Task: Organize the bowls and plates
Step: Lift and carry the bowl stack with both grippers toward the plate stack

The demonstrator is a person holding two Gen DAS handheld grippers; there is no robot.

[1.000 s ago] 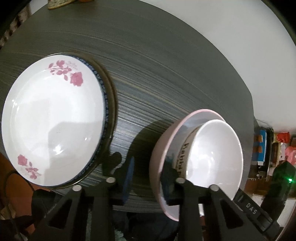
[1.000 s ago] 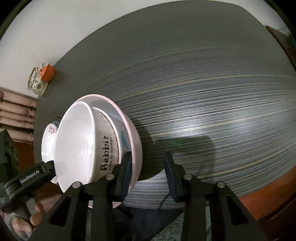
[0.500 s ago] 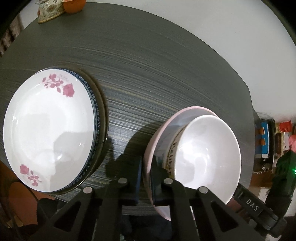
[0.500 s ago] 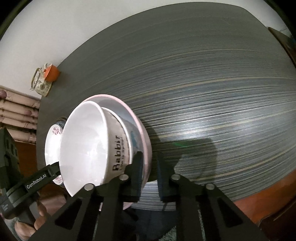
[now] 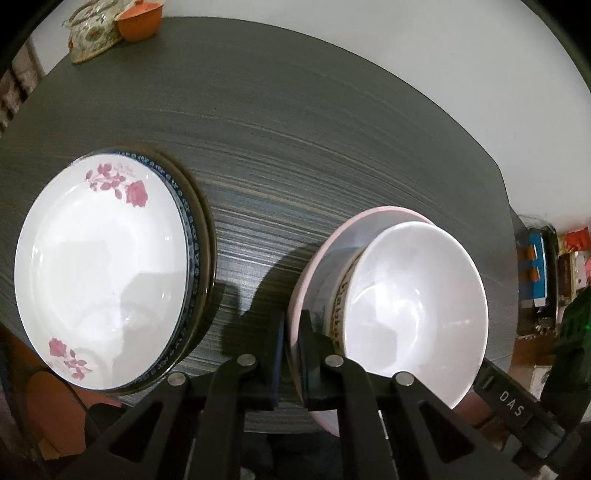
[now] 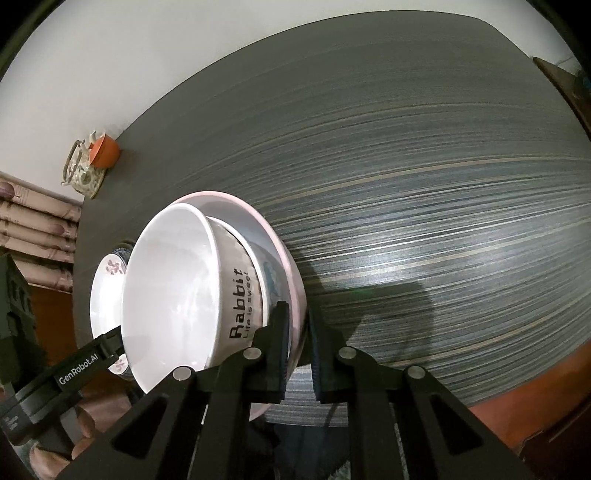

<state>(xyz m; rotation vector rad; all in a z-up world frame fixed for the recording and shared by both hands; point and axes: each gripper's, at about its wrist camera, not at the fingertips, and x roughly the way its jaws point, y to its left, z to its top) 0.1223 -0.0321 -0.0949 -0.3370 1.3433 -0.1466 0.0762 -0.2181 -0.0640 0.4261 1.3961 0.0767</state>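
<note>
In the left wrist view, the left hand-held gripper (image 5: 291,354) sits at the lower centre of the frame, its two black fingers nearly closed and pinching the near rim of a shallow pink-rimmed ceramic bowl (image 5: 373,216). Nested inside that bowl is a white ceramic bowl with black "Rabbit" lettering on its side (image 5: 413,306), at the lower right of the frame. At the left of the frame lies a white plate with pink rose prints (image 5: 99,269), stacked on a plate with a dark blue patterned rim (image 5: 190,236); the stack is apart from the bowls on the dark grey striped wooden surface (image 5: 295,140). In the upper left corner an orange cup (image 5: 142,24) stands beside a floral teapot (image 5: 92,37).

In the right wrist view, the right hand-held gripper (image 6: 297,339) at the lower centre is likewise almost closed, gripping the opposite edge of the pink-rimmed bowl (image 6: 280,258), with the lettered bowl (image 6: 173,291) left of it. The nested bowls appear tilted, resting near the surface's near edge.
</note>
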